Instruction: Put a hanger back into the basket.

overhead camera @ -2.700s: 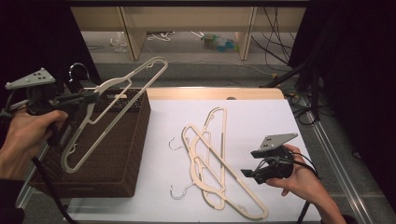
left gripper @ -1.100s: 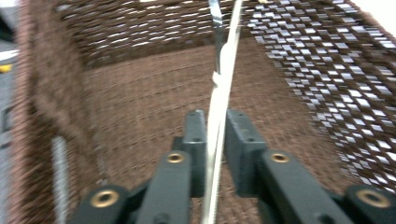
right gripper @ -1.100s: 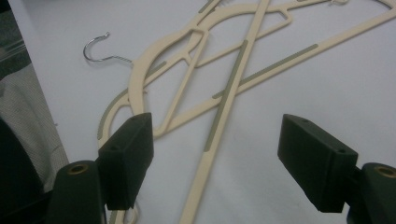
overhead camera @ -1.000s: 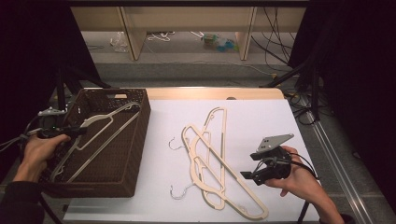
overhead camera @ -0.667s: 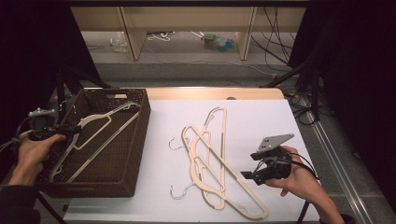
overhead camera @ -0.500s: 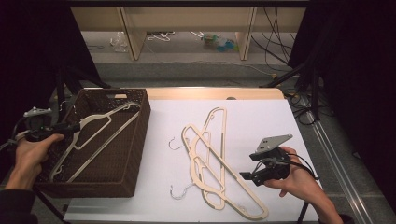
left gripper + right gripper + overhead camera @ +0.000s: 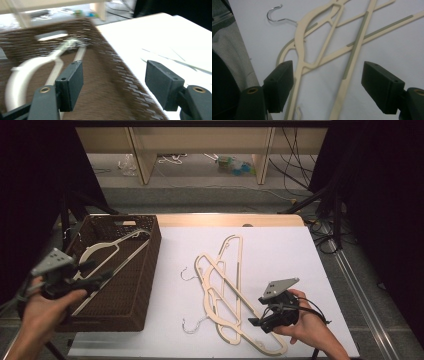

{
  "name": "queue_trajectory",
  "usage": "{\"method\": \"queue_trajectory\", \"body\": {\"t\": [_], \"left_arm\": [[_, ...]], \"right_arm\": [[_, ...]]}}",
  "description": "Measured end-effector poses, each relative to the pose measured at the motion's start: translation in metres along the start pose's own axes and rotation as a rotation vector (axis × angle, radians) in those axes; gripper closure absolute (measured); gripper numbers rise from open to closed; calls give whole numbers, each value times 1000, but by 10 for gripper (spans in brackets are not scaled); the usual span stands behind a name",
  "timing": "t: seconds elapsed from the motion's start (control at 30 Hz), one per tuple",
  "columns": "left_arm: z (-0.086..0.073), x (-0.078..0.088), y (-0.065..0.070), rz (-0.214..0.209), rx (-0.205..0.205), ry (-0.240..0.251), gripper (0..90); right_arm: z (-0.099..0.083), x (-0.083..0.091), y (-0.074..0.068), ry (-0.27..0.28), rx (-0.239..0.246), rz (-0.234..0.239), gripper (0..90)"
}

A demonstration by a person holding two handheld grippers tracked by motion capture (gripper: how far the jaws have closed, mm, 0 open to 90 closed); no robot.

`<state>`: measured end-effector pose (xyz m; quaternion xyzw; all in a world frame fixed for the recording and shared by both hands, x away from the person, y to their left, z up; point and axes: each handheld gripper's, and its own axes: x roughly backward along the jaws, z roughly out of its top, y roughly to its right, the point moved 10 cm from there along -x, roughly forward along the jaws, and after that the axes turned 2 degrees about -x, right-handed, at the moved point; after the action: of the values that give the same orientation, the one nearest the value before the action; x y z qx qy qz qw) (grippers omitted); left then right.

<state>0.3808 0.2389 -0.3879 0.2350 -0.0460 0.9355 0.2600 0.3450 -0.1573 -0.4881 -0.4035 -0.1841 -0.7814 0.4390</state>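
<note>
Hanger (image 7: 107, 251) lying in basket (image 7: 145, 285), released. Left tool (image 7: 97, 276) above basket's near right edge, jaws just opened wide, nothing between. Right tool (image 7: 256, 324) wide open, empty, poised over hangers (image 7: 225, 295) piled on white tabletop (image 7: 280, 250).

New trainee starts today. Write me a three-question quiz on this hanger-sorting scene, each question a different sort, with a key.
1. True or false: a cream hanger lies inside the brown basket.
2. The left gripper is: A) shut on a hanger, B) open with nothing between its pads, C) shut on the basket rim.
3. Fill in: the right gripper hovers open over the pile of hangers that lies on the white ____.

Key: 1 true; 2 B, its jaws have just been opening and nothing is between them; 3 table.
</note>
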Motion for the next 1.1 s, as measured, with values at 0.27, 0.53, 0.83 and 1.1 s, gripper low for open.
{"method": "queue_trajectory", "body": {"t": [0.27, 0.53, 0.83, 1.1], "left_arm": [[-8, -30, 97, -214, -77, 34, 244], [-36, -58, 130, -281, -94, 7, 179], [-68, -74, 151, -322, -106, -8, 182], [-80, -81, 155, -332, -129, -15, 180]], "right_arm": [[-19, -21, -21, -62, 26, 9, 278], [-31, -33, -28, -110, 54, 15, 294], [-38, -40, -31, -150, 66, 18, 319], [-48, -46, -33, -202, 79, 15, 361]]}}
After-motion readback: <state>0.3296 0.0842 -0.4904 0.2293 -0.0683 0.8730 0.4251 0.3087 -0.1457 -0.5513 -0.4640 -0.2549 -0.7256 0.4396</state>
